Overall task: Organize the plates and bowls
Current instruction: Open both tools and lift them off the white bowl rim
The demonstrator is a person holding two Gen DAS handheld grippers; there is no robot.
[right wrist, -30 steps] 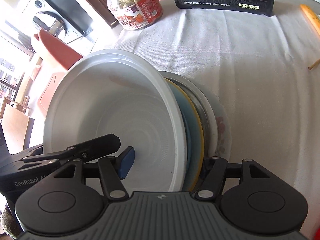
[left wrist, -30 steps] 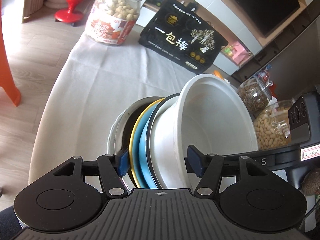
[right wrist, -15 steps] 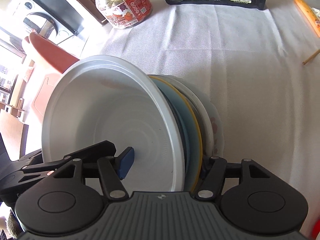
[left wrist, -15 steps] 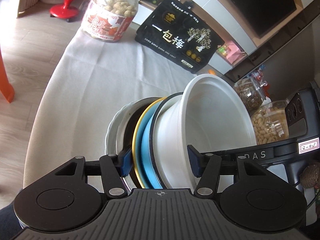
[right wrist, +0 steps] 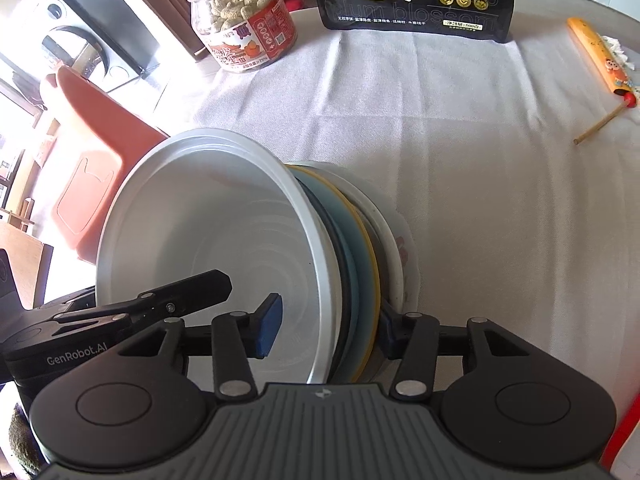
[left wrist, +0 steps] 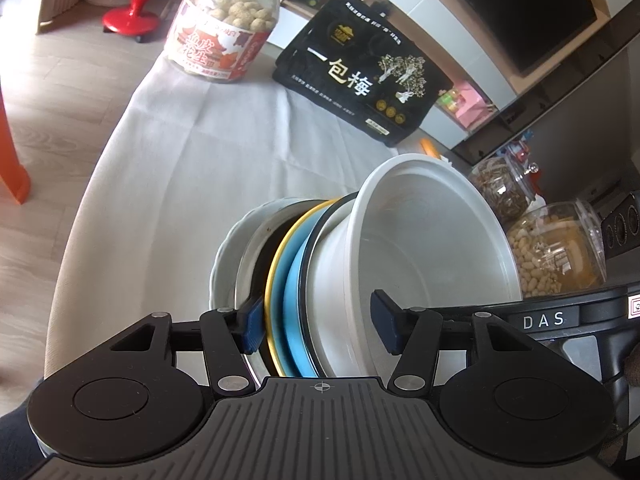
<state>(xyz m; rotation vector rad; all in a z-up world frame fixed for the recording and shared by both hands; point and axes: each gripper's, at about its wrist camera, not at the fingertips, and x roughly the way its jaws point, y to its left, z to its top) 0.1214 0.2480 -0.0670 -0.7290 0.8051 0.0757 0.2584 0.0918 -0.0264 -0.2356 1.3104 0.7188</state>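
A stack of dishes is held on edge above the table: a white bowl [left wrist: 432, 248] on top, then a blue plate [left wrist: 294, 280] with a yellow rim, a dark dish and a white flowered plate [left wrist: 224, 256]. My left gripper [left wrist: 316, 326] is shut on the stack, one pad inside the bowl, one behind the lower dishes. My right gripper [right wrist: 328, 326] is shut on the same stack from the other side, around the white bowl [right wrist: 208, 240] and the plates [right wrist: 364, 252].
A white cloth [right wrist: 460, 128] covers the round table. A peanut jar [left wrist: 224, 24] and a black snack bag [left wrist: 360, 76] stand at the far edge. Glass jars [left wrist: 556, 248] stand to the right. An orange packet [right wrist: 596, 56] and a stick [right wrist: 600, 124] lie at the right.
Both grippers have lifted the stack and drawn it back a little; the jar and the bag look farther off. The grip on the stack has not changed.
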